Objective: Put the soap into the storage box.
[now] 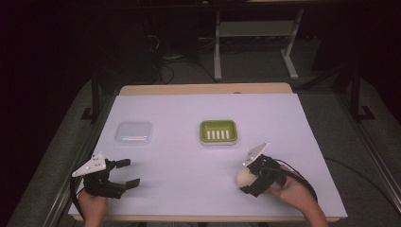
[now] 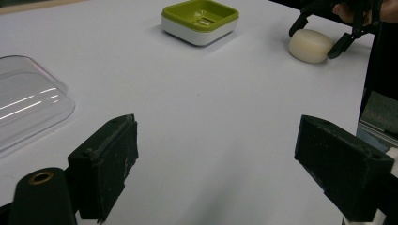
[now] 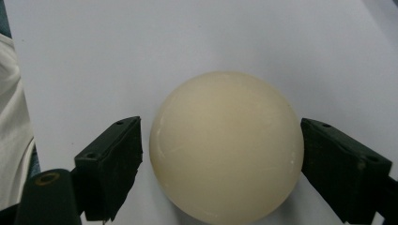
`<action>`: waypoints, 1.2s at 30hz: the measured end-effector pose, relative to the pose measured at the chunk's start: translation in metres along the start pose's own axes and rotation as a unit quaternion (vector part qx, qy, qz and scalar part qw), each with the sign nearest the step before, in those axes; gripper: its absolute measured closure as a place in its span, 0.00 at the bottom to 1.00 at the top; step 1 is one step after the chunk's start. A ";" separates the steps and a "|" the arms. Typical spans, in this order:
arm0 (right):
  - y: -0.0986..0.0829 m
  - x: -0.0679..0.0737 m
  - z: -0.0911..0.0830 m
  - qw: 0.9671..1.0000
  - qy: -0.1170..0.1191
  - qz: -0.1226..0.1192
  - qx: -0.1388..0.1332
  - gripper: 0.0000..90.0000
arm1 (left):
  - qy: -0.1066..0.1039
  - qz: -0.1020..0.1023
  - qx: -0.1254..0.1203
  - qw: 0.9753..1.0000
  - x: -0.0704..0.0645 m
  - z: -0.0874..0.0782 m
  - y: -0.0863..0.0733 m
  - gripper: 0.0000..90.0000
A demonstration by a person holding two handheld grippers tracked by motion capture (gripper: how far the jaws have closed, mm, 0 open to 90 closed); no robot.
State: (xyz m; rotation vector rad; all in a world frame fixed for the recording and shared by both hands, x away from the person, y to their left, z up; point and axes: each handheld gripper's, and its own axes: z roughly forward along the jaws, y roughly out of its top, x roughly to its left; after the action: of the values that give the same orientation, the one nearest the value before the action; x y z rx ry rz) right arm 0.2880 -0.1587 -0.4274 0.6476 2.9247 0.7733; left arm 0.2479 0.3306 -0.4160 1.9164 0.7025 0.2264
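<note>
Between the right gripper (image 3: 220, 154) jaws, soap (image 3: 226, 145) sits ungripped, gaps visible.

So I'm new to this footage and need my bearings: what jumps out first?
The cream soap bar sits between the open jaws of the right gripper, near the table's front right. Behind it, mid-table, stands a green soap dish, with a clear plastic lid off to its left.

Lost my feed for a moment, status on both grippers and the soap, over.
Right gripper open, jaws straddling the cream oval soap bar. Left gripper open, empty. Path to the green slotted soap dish unobstructed; clear plastic lid off to the side.
</note>
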 end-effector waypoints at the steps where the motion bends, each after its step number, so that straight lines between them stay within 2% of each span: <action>1: 0.000 0.000 0.000 1.000 0.000 0.000 0.000 0.16 | 0.000 0.000 0.000 1.000 0.000 0.000 0.000 0.14; 15: 0.000 0.001 0.006 1.000 -0.010 -0.004 0.013 0.17 | -0.002 0.001 -0.001 1.000 0.000 0.001 0.000 0.14; 36: 0.002 0.004 0.006 1.000 -0.020 -0.017 0.017 0.25 | -0.003 0.001 0.000 1.000 0.001 0.000 0.000 0.15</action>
State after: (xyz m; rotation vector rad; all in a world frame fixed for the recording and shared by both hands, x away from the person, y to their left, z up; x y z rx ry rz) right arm 0.2862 -0.1527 -0.4315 0.6066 2.9103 0.6999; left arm 0.2486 0.3305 -0.4160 1.9178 0.6966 0.2219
